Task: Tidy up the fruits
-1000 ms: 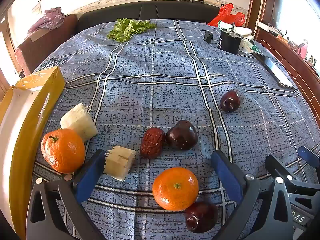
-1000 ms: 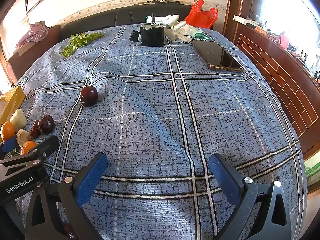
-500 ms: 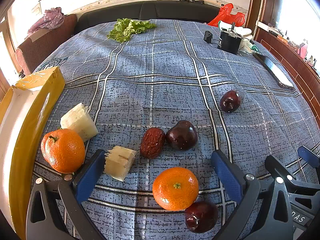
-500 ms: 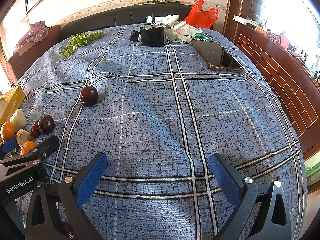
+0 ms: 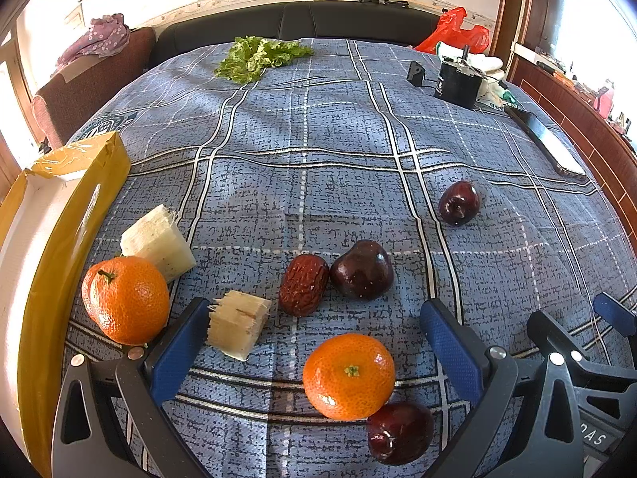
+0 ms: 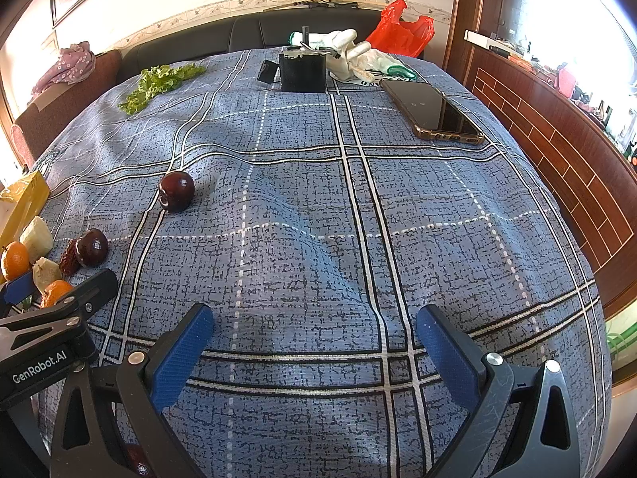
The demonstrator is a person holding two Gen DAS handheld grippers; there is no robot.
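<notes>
In the left wrist view my left gripper is open and empty, low over the blue plaid cloth. Between its fingers lie an orange, a dark red plum, a cut pale chunk, a wrinkled red date and a dark plum. Another orange and a pale wedge lie at left. A third plum lies farther right, and also shows in the right wrist view. My right gripper is open and empty over bare cloth.
A yellow cardboard box stands at the left edge. Lettuce lies at the far side. A black box, white gloves, a red bag and a phone sit at the far right.
</notes>
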